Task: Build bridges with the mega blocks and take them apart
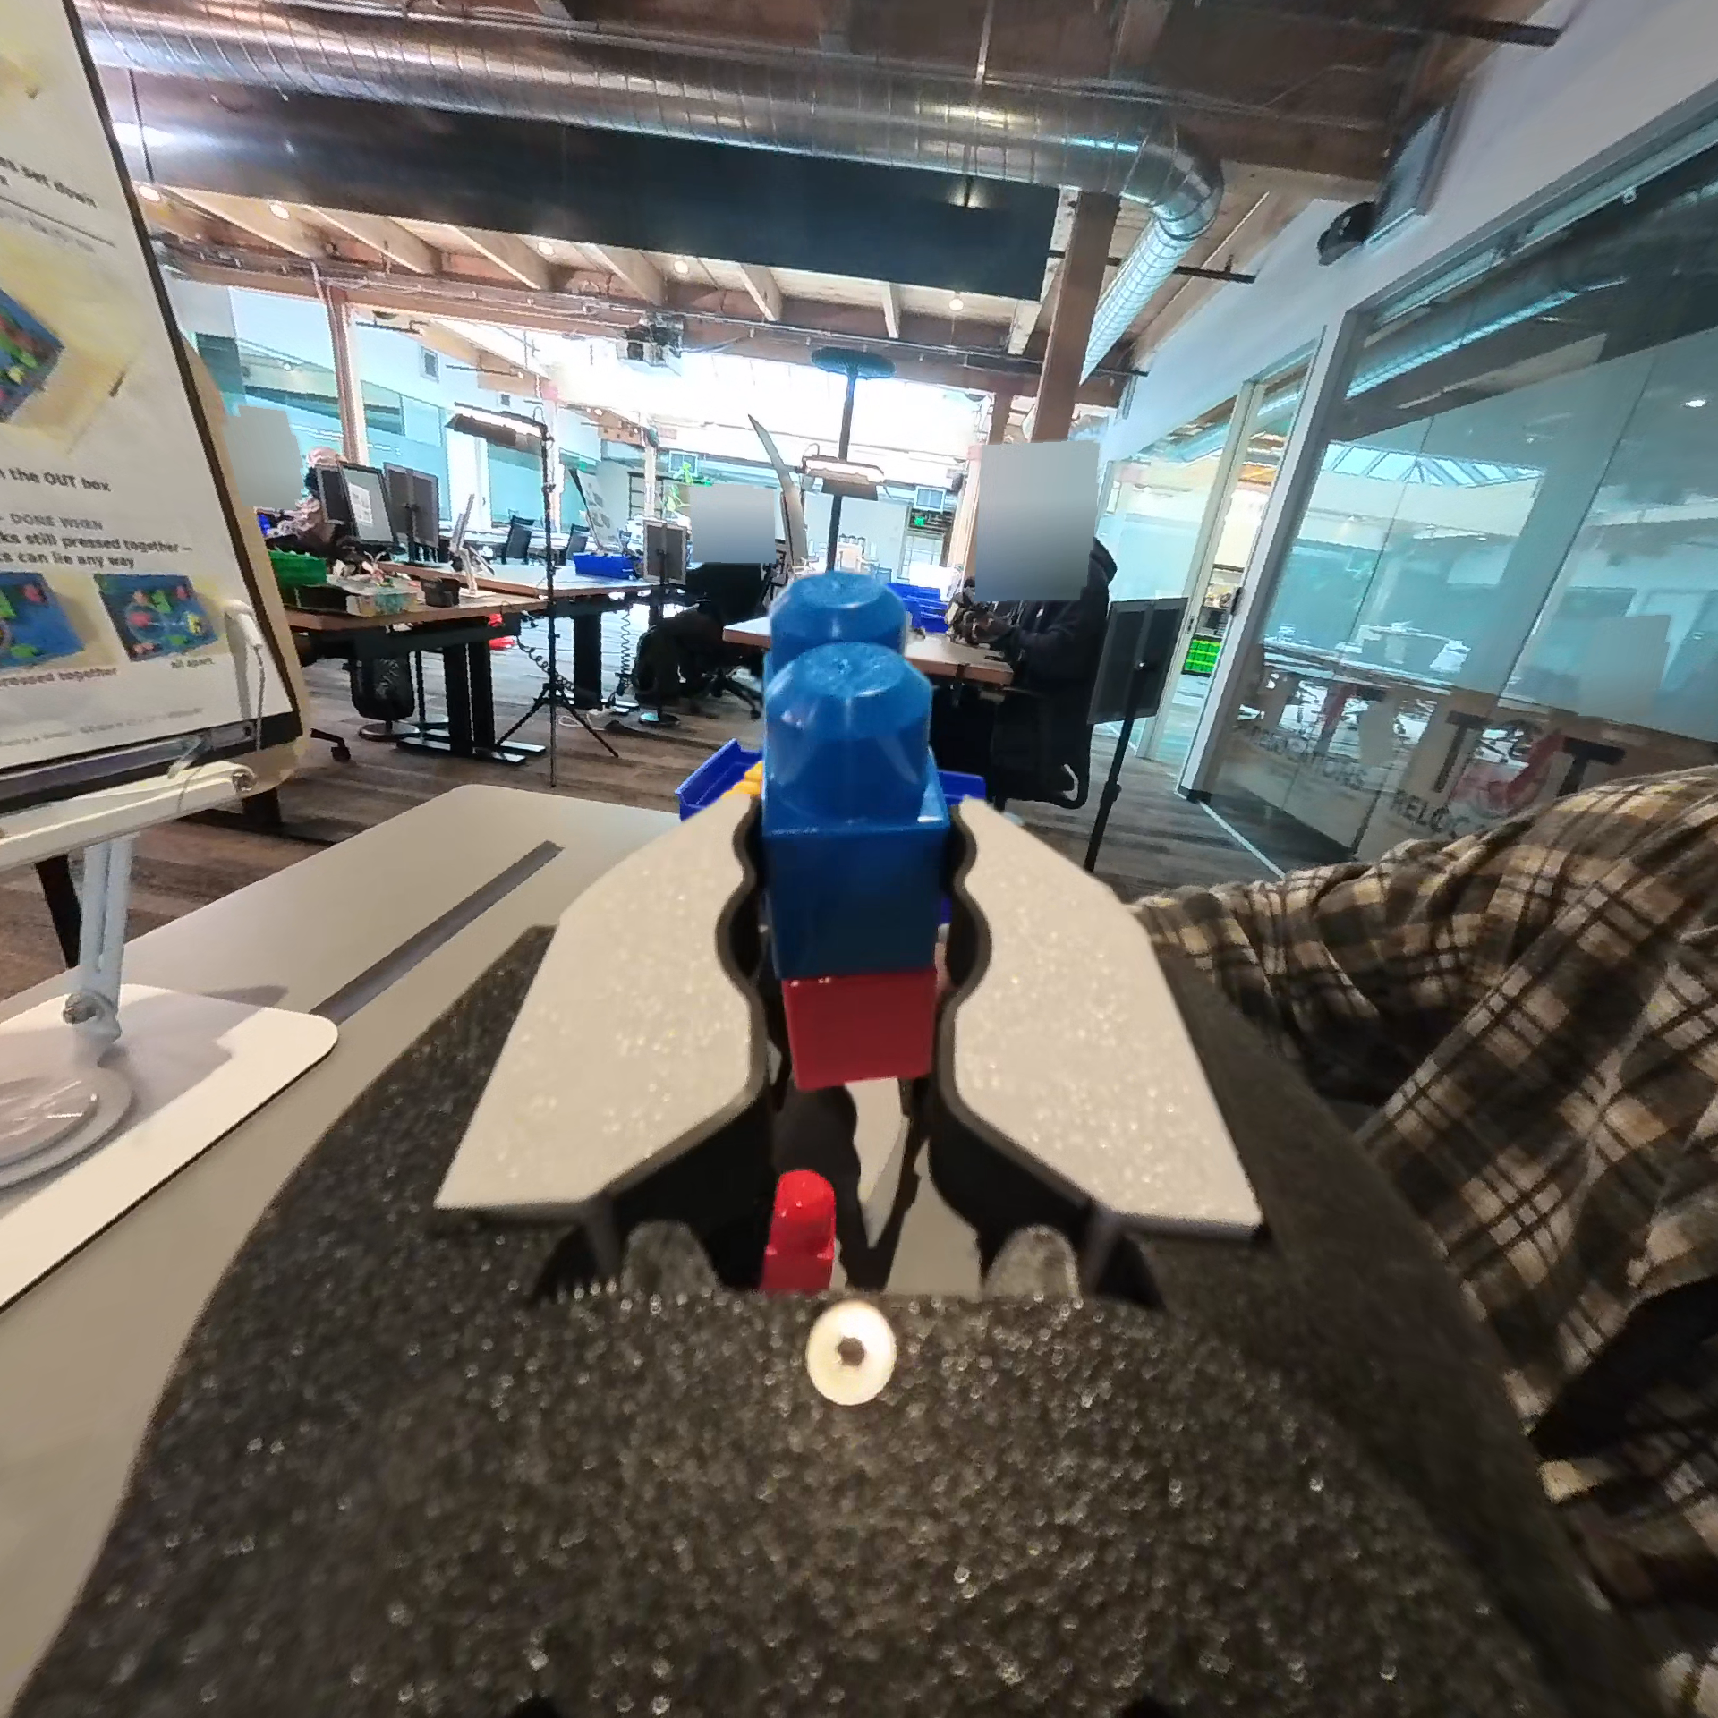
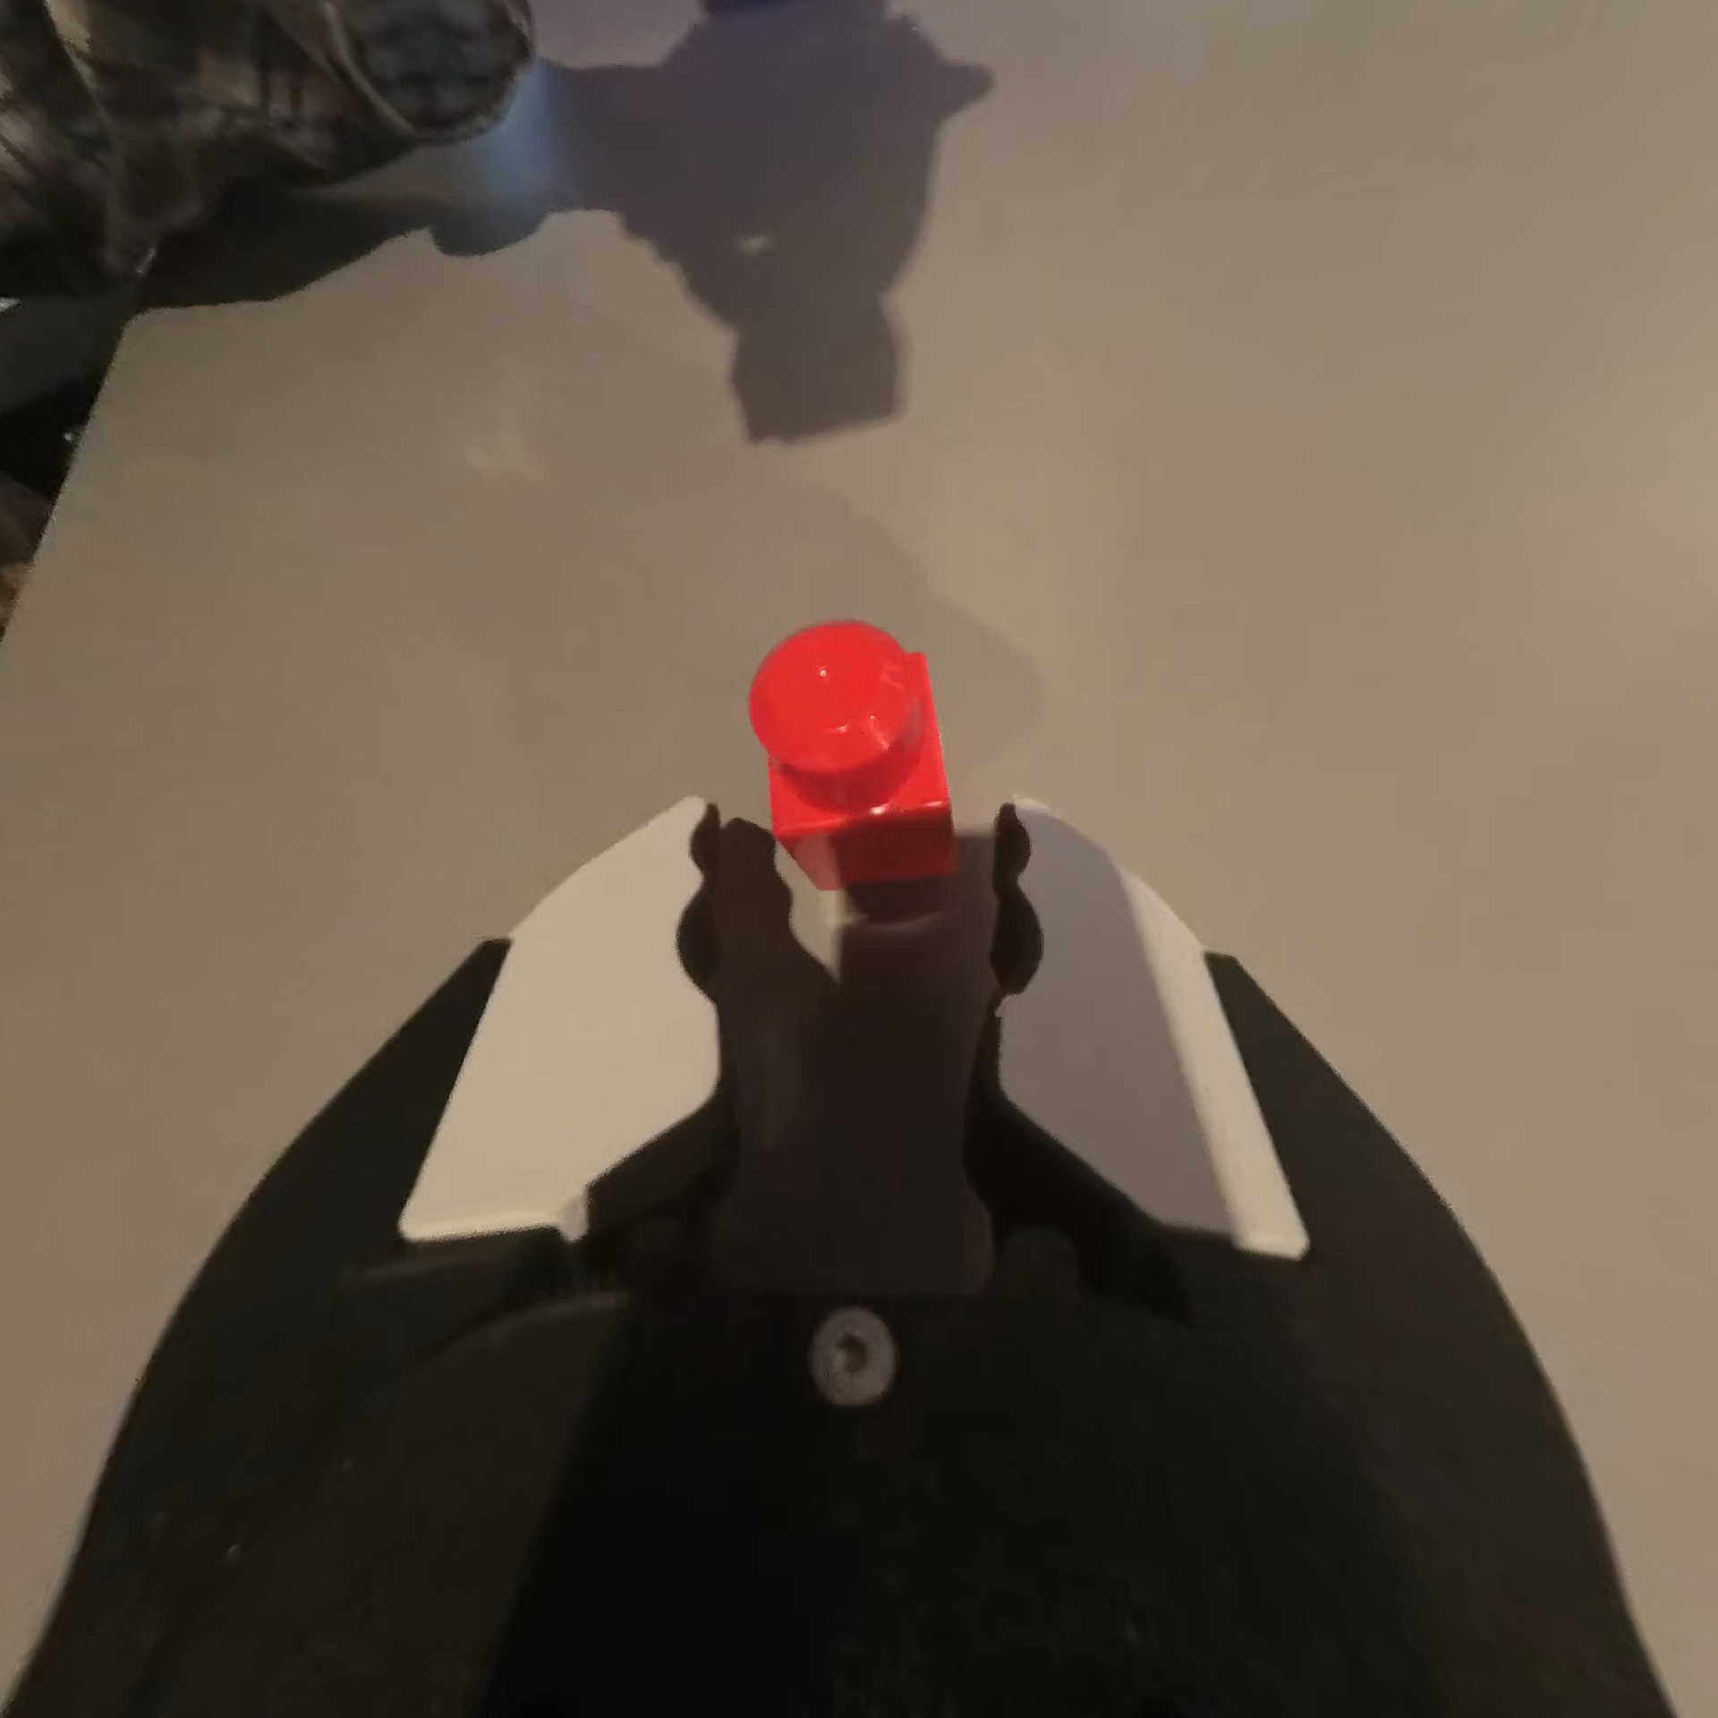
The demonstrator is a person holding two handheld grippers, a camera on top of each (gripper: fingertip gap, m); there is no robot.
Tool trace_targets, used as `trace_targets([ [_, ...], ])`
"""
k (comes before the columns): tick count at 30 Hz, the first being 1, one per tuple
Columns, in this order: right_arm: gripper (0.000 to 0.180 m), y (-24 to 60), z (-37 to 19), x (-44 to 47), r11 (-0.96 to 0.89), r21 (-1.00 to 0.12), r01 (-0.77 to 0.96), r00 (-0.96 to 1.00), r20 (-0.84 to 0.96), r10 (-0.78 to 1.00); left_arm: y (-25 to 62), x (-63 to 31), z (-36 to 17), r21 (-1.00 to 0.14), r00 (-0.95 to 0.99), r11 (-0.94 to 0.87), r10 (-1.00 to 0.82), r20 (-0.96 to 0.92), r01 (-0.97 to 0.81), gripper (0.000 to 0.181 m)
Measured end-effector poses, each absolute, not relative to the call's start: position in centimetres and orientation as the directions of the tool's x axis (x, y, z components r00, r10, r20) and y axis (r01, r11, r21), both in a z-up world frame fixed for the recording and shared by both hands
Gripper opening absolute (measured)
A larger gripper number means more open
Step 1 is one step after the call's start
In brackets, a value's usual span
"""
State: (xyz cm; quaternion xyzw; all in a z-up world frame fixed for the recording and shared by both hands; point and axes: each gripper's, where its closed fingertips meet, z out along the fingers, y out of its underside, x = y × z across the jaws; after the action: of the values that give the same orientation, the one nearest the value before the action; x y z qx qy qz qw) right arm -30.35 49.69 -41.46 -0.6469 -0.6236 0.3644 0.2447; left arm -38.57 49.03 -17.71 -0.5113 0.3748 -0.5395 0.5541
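Note:
In the left wrist view my left gripper (image 1: 855, 837) is shut on a blue two-stud block (image 1: 851, 883), studs up, held above the grey table (image 1: 446, 892). A red block (image 1: 860, 1027) is pressed onto its underside. Below, through the finger gap, a small red single-stud block (image 1: 797, 1232) stands on the table. In the right wrist view my right gripper (image 2: 855, 823) is open, pointing down at the table (image 2: 1301, 558). The red single-stud block (image 2: 860, 799) stands upright between its fingertips, with a gap on each side.
An instruction board (image 1: 102, 465) on a white stand (image 1: 102, 1050) is at the table's left. A blue bin (image 1: 720, 781) sits behind the held blocks. A plaid sleeve (image 1: 1487, 1116) is at the right and also shows in the right wrist view (image 2: 186, 121). Desks and people are far behind. The tips of one gripper are about 25 cm away from the tips of the other.

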Motion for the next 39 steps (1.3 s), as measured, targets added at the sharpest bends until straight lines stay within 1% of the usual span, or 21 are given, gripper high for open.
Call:
trace_targets([
  [4,0.045,49.6,-41.9,-30.6,-0.067,-0.759,0.647,-0.030,-0.113,0.993,49.1,-38.3,-17.8,-0.974,0.149,-0.088,-0.981,0.121,0.210,0.036],
  [7,0.047,49.6,-42.7,-30.8,-0.061,-0.723,0.688,-0.019,-0.103,0.994,49.0,-38.0,-17.9,-0.973,0.142,-0.090,-0.982,0.121,0.210,0.036],
  [11,0.047,49.6,-42.9,-31.1,-0.042,-0.713,0.700,-0.018,-0.076,0.997,49.0,-37.7,-18.2,-0.977,0.148,-0.087,-0.982,0.117,0.195,0.036],
  [13,0.039,49.8,-42.9,-31.1,-0.055,-0.716,0.696,-0.004,-0.080,0.997,49.1,-37.8,-18.3,-0.977,0.155,-0.084,-0.981,0.115,0.195,0.036],
  [17,0.038,49.5,-42.7,-31.2,-0.067,-0.722,0.688,-0.009,-0.101,0.995,49.1,-38.0,-18.0,-0.973,0.157,-0.086,-0.980,0.121,0.212,0.036],
  [20,0.038,49.1,-41.5,-31.6,-0.106,-0.764,0.636,-0.007,-0.144,0.990,49.1,-38.1,-18.0,-0.974,0.163,-0.081,-0.980,0.117,0.212,0.036],
  [22,0.038,49.1,-41.6,-31.3,-0.115,-0.741,0.662,0.009,-0.146,0.989,49.1,-38.1,-18.1,-0.974,0.161,-0.084,-0.980,0.119,0.209,0.036],
  [25,0.038,49.0,-41.5,-30.2,-0.111,-0.673,0.731,0.026,-0.135,0.990,49.4,-37.8,-18.8,-0.982,0.173,-0.086,-0.978,0.115,0.169,0.037],
  [28,0.038,48.2,-39.5,-29.5,-0.097,-0.645,0.758,0.007,-0.141,0.990,49.7,-37.4,-20.1,-0.993,0.191,-0.085,-0.977,0.099,0.083,0.036],
  [32,0.037,46.7,-35.7,-29.7,-0.162,-0.644,0.748,-0.014,-0.259,0.966,49.2,-36.3,-21.8,-0.992,0.154,-0.121,-0.981,0.116,-0.023,0.036],
  [35,0.037,45.7,-34.1,-30.1,-0.181,-0.635,0.751,-0.045,-0.322,0.946,48.5,-35.3,-22.5,-0.984,0.107,-0.171,-0.981,0.165,-0.056,0.037],
  [39,0.037,45.1,-33.1,-31.0,-0.142,-0.667,0.732,-0.102,-0.313,0.944,48.1,-34.3,-23.5,-0.969,0.078,-0.231,-0.971,0.225,-0.091,0.037],
])
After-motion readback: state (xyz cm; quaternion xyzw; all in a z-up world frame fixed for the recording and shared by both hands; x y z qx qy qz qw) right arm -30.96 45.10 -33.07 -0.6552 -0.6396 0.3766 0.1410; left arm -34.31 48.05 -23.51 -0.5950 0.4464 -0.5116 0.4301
